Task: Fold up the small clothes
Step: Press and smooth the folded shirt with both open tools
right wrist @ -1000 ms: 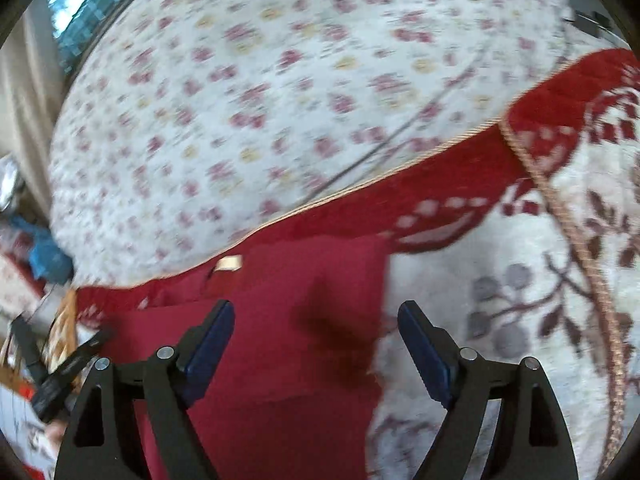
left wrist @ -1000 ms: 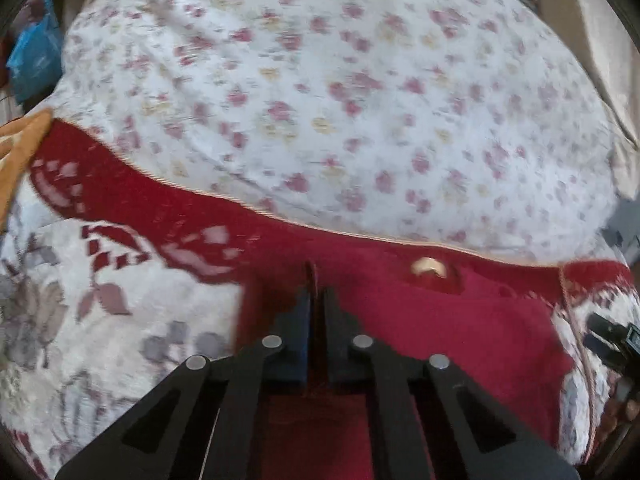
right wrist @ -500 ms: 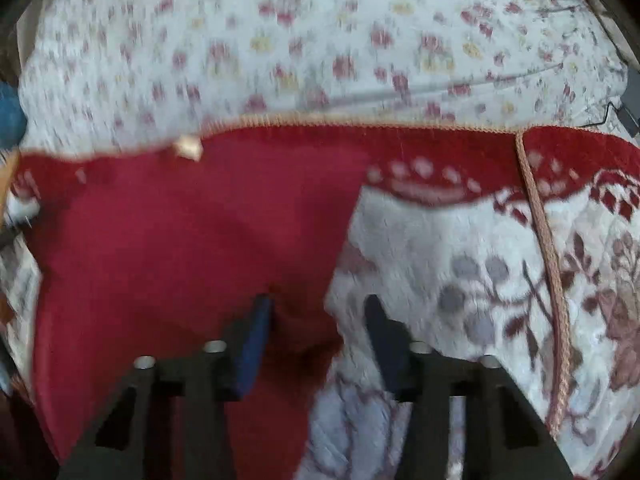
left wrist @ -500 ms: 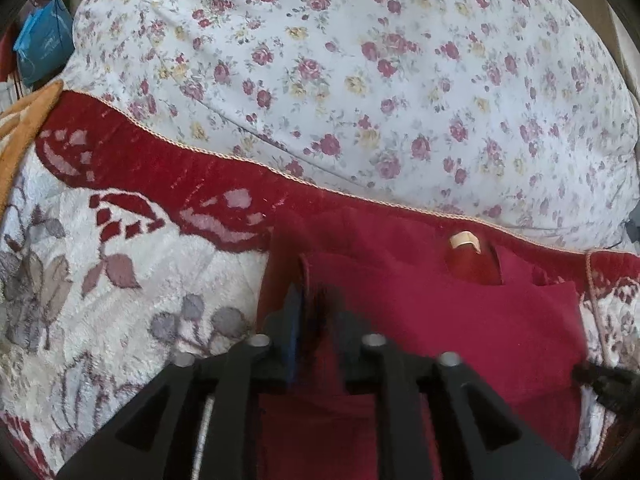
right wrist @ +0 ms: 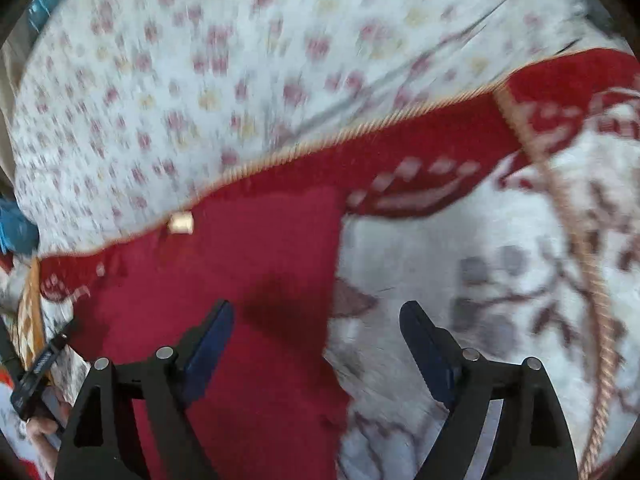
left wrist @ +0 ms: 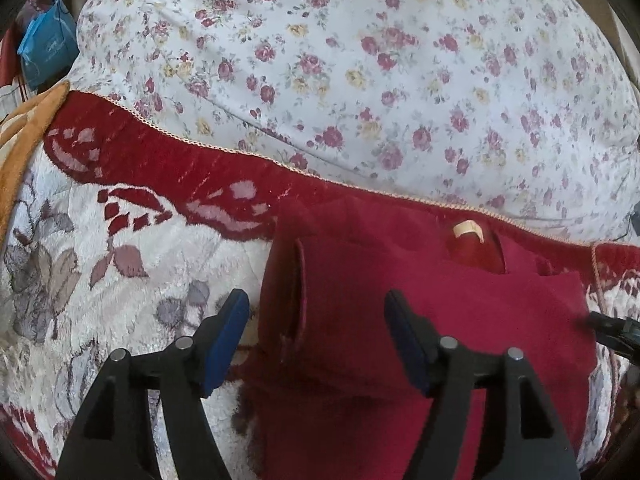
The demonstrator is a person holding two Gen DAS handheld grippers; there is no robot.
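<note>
Partly obscured: the dark red knit garment (left wrist: 420,320) runs off the bottom edge in both views, so its lower end can't be seen; the right wrist view is motion-blurred. It lies flat on the plush white-and-red floral blanket (left wrist: 100,280), long axis running away from the cameras, collar end with its small beige neck tag (left wrist: 468,230) pointing toward the rose-print white cotton quilt (left wrist: 360,60). A folded flap edge shows along its left side. Left gripper (left wrist: 316,336) is spread wide above the garment's left edge, holding nothing. Right gripper (right wrist: 316,336) is also spread, straddling the garment's right edge, empty.
</note>
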